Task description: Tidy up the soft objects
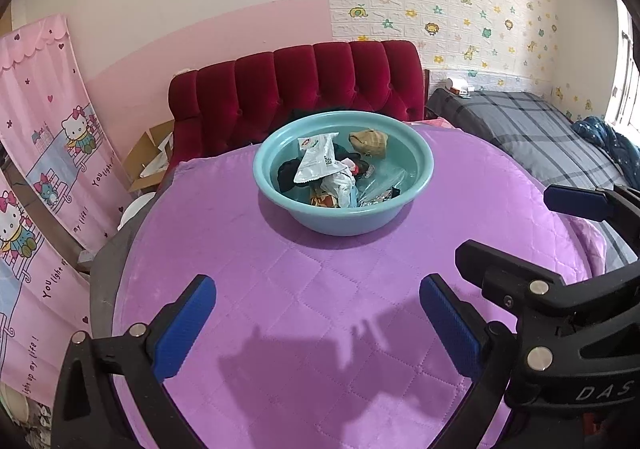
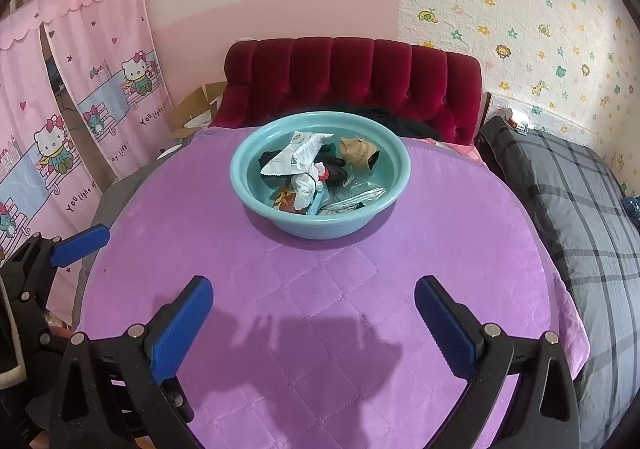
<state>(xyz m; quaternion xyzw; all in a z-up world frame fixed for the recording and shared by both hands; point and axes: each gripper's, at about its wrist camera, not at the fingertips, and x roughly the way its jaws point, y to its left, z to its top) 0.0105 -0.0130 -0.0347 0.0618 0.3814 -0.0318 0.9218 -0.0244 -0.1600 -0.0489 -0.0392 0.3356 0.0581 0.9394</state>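
Left tongs (image 1: pixel 318 323) and right tongs (image 2: pixel 314 323) gape wide, empty — teal basin (image 1: pixel 280 195) holds crumpled wrappers (image 1: pixel 318 159).

— Left claw (image 1: pixel 318 323)?
— Spread wide, blue pads (image 1: pixel 185 327) far apart, gripping nothing, hovering over the near part of the tabletop (image 1: pixel 280 269).
— Right claw (image 2: pixel 314 323)?
— Likewise gaping, holding nothing, pads (image 2: pixel 448 333) well apart, level with the left.
— Side by side?
— Yes, close: right's black frame and one blue tip visible at the edge of the left wrist view, and vice versa.
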